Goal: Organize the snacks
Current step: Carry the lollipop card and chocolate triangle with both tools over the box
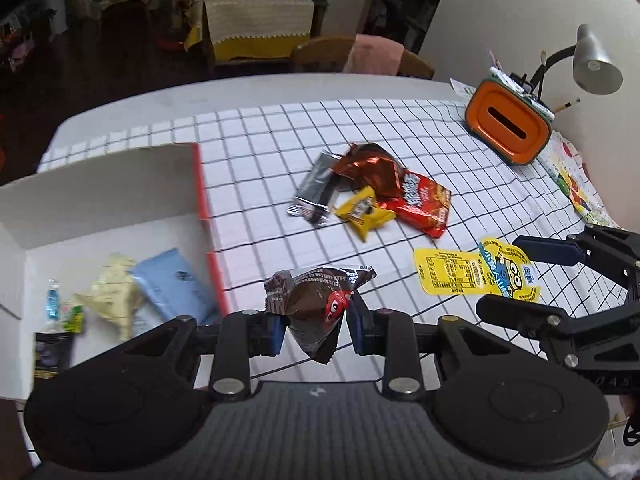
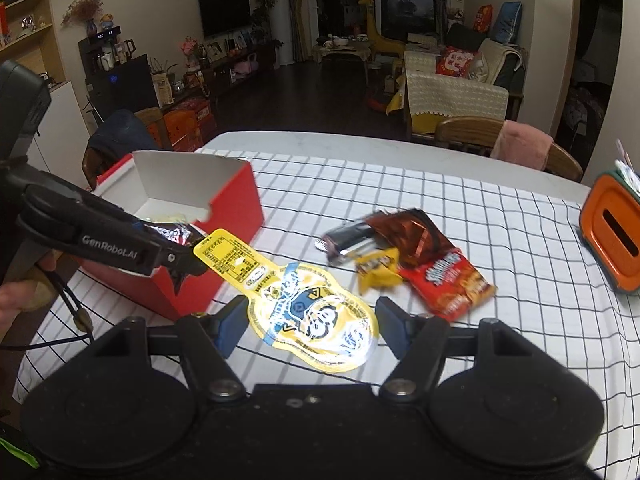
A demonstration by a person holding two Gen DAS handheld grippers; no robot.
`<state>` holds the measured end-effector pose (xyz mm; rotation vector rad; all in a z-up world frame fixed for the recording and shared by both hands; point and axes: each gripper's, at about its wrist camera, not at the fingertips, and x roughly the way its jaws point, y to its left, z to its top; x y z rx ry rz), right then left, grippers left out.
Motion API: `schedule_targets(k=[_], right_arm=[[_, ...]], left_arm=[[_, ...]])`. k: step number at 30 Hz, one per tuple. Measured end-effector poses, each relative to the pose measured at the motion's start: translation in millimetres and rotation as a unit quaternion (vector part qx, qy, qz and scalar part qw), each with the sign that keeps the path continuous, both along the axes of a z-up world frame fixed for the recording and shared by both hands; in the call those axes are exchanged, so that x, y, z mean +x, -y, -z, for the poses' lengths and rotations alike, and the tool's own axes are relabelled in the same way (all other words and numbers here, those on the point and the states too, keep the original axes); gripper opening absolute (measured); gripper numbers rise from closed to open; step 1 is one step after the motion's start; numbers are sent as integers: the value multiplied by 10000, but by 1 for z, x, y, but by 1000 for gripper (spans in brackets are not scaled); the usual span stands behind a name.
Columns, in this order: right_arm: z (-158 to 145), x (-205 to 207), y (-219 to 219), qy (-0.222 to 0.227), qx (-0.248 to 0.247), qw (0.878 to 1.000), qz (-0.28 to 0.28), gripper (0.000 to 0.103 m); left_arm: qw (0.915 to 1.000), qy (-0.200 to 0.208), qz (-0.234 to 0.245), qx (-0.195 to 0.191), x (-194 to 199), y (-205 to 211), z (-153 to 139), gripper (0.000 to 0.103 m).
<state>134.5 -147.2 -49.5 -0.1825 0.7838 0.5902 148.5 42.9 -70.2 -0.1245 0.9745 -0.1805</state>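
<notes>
1. Left tool (image 1: 316, 330): matte black frame, two round housings, blue pads (image 1: 275, 332) on the fingertips.
2. Silver round screws at the finger pivots.
3. Right tool (image 2: 308, 330): same black build, blue pads (image 2: 230, 330), ribbed grey-black body behind.
4. White "GenRobot.AI" lettering on a black arm.
5. Dark cord with a small brass-coloured bead hanging beside a hand (image 2: 16, 300).

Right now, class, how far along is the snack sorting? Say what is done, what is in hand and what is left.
Done: several packets lie in the red box. In hand: the left gripper grips a brown packet; the right gripper grips a yellow cartoon pouch. Left: a pile on the checked cloth, including a red bag and a small yellow packet.
</notes>
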Motion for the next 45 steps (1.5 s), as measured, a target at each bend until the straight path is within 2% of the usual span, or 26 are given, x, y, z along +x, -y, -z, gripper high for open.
schedule_targets(k=[8, 15, 22, 28, 34, 45], right_arm=[[-12, -8, -56, 91, -135, 9997, -157, 68], [-14, -12, -110, 229, -371, 9984, -370, 68], [-5, -2, -160, 245, -668, 9961, -515, 68], [8, 16, -199, 295, -922, 9938, -555, 68], [28, 39, -236, 278, -1209, 9902, -645, 68], [63, 69, -276, 22, -1585, 9840, -812, 68]], left_arm=[[9996, 161, -239, 59, -18, -52, -14, 30], [9985, 194, -502, 126, -27, -99, -15, 30], [9960, 143, -845, 246, -30, -150, -6, 30], [9921, -86, -1191, 393, -20, -192, 12, 31], [9890, -310, -1357, 493, -10, -214, 29, 31], [9880, -643, -1192, 740, 12, -217, 52, 31]])
